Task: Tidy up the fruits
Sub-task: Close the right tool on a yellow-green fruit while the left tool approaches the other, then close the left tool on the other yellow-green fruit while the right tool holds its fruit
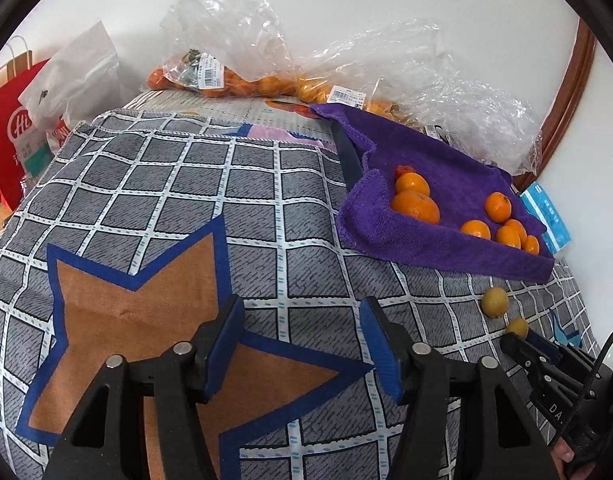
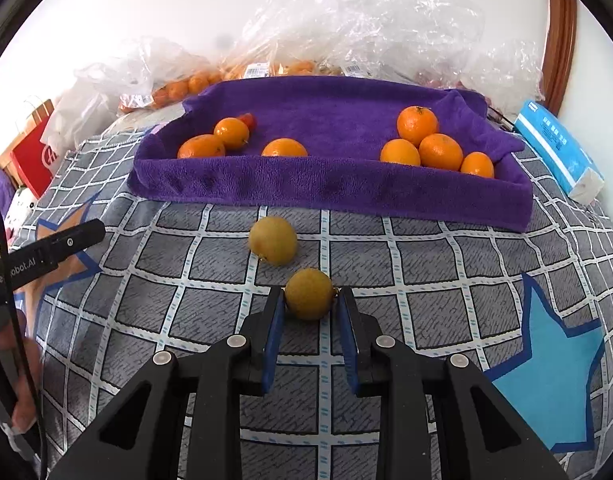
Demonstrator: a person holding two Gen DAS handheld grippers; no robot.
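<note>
A tray lined with a purple towel (image 2: 330, 192) holds several oranges, one group at its left (image 2: 231, 133) and one at its right (image 2: 440, 151); it also shows in the left wrist view (image 1: 446, 256). Two yellow-green fruits lie on the checked cloth in front of it. My right gripper (image 2: 309, 298) has its jaws on both sides of the near fruit (image 2: 308, 299), closed on it. The other fruit (image 2: 273, 240) lies just beyond. My left gripper (image 1: 302, 320) is open and empty above the cloth, left of the tray.
Clear plastic bags of oranges (image 1: 226, 80) lie behind the tray along the wall. A blue tissue pack (image 2: 558, 152) sits right of the tray. A red paper bag (image 1: 10, 128) stands at the far left. The checked cloth (image 1: 166, 184) covers the surface.
</note>
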